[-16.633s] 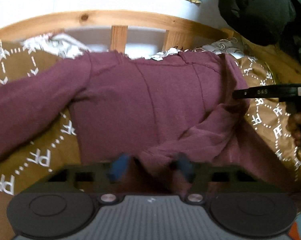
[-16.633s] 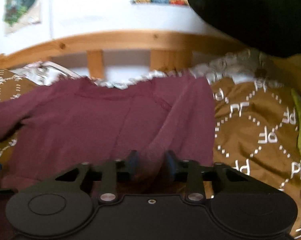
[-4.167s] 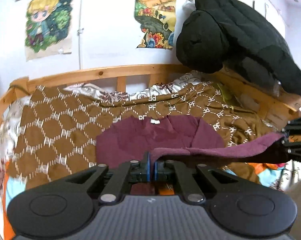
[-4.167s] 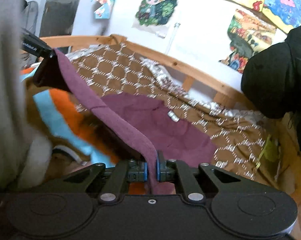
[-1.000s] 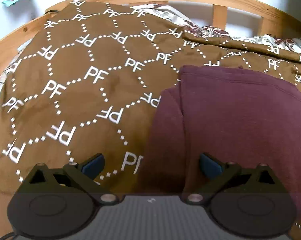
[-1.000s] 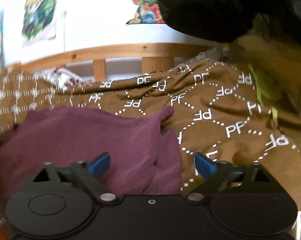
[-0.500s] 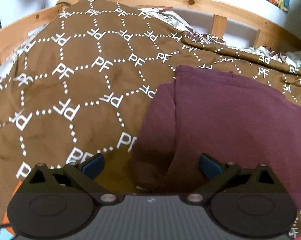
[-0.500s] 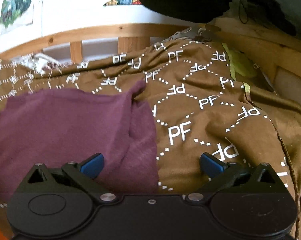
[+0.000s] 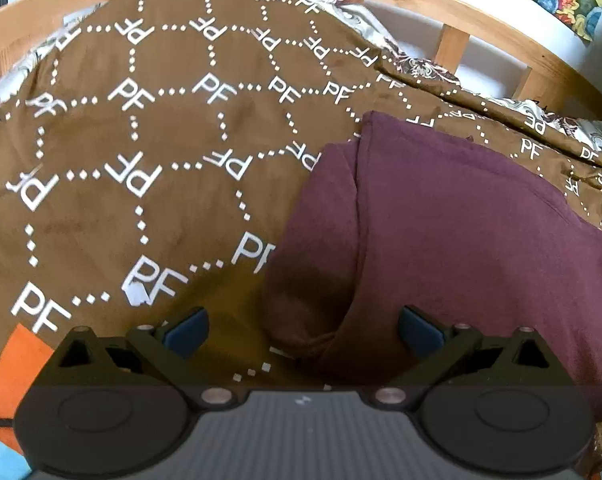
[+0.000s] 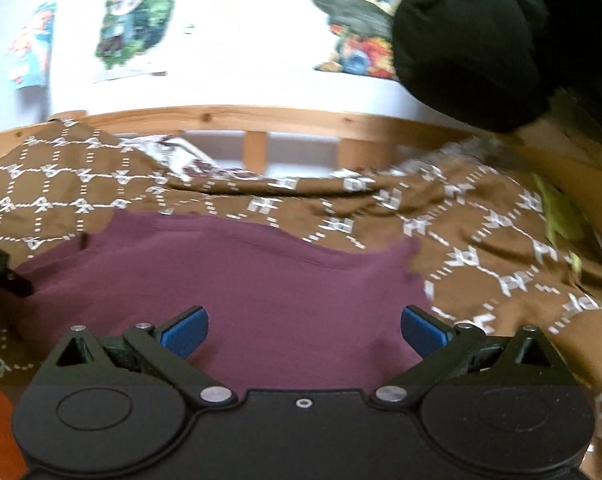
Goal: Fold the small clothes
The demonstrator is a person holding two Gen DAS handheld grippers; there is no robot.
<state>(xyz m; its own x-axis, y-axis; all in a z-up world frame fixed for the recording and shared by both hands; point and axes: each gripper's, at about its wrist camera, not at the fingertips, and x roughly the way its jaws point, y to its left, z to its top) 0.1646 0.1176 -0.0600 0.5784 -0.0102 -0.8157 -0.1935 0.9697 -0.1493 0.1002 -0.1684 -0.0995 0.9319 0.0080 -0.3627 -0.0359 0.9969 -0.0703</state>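
A black jacket [image 10: 481, 32] hangs over the bed's wooden rail [image 10: 261, 118]. The folded maroon top [image 9: 461, 232] lies on the brown blanket [image 9: 141, 140], long axis across the bed. The left gripper [image 9: 303, 326] and right gripper [image 10: 304, 326] are wide open, empty.

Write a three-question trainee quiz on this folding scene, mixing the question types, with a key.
1. True or false: the left gripper is clamped on the maroon garment.
2. What does the garment lie on? A) bare wooden floor B) brown blanket printed with PF C) a white table
3. Fill in: the right gripper has its jaws ____.

Key
1. False; its jaws are spread and hold nothing.
2. B
3. open, with the garment below them.
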